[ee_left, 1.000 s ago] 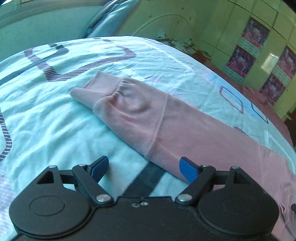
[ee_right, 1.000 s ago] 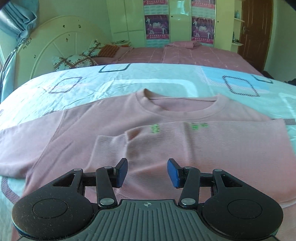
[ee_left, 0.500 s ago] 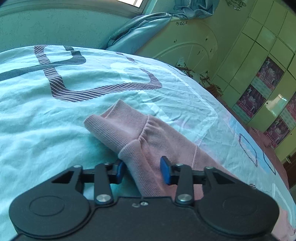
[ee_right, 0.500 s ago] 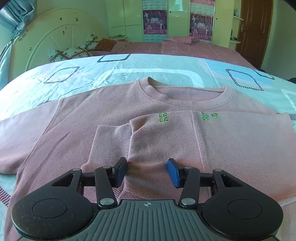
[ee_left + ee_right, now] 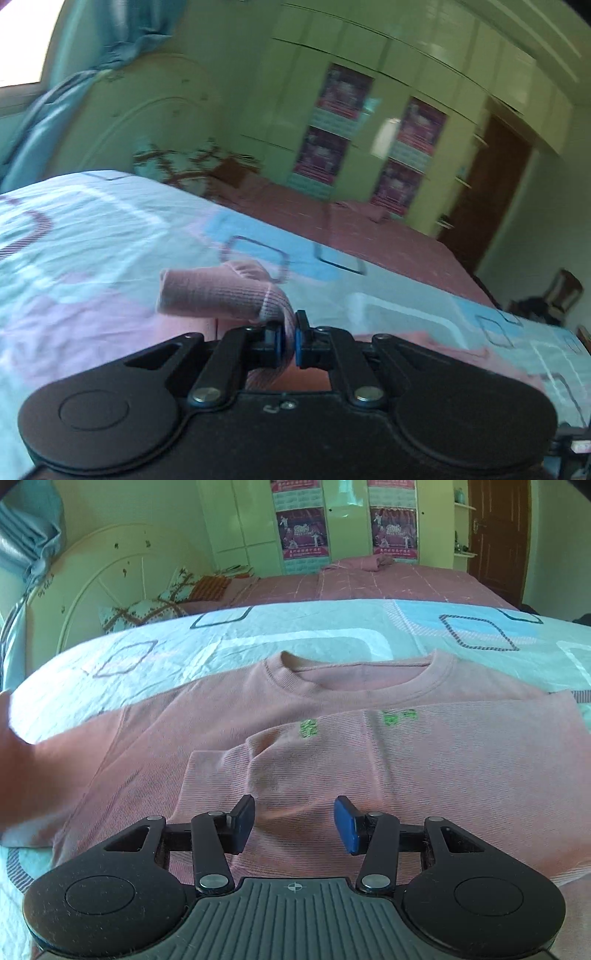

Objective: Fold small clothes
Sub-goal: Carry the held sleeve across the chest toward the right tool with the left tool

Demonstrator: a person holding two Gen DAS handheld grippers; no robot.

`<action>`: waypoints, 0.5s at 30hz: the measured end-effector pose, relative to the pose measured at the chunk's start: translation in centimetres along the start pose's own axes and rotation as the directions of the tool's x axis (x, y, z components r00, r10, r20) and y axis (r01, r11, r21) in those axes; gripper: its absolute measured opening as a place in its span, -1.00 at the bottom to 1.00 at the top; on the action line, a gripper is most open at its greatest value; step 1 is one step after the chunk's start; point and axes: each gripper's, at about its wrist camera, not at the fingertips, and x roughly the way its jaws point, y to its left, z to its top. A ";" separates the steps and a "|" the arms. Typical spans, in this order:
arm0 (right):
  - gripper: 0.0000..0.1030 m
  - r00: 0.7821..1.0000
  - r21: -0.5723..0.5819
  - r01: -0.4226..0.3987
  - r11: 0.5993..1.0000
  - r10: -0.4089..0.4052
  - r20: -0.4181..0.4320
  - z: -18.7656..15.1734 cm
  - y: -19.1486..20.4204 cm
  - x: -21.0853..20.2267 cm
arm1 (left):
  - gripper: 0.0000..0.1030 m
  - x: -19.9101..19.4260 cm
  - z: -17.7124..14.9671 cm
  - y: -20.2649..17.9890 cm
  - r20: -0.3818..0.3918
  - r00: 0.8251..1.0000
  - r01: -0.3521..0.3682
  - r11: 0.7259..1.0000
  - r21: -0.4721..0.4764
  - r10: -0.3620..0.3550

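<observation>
Pink ribbed knit sweater (image 5: 369,760) with small green embroidery on the chest, spread front-up on a bed under a pale blue sheet with square outlines (image 5: 314,627). One sleeve already folded across the chest, cuff lying just ahead of the right claw (image 5: 294,819). Other sleeve's ribbed cuff (image 5: 218,291) lifted clear of the sheet, pinched between the blue pads of the left claw (image 5: 290,338), which have just closed down tight on the fabric; cuff end sticking out past the pads to the left. Right claw partly open, nothing between its blue pads, hovering low over the lower front of the sweater, possibly brushing the knit, though hard to judge from this angle. Left wrist view blurred. Beyond the sheet: a second pink bedspread (image 5: 388,583), a cream arched headboard (image 5: 110,583), green wardrobe doors carrying posters (image 5: 303,531), a brown door (image 5: 498,535).
</observation>
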 end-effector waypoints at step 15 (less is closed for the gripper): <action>-0.08 0.996 0.111 -0.094 0.989 0.094 0.004 -1.3 -8.0 -5.1 | 0.52 5.1 -9.4 -16.0 -0.233 0.965 0.194 0.921 0.339 -0.118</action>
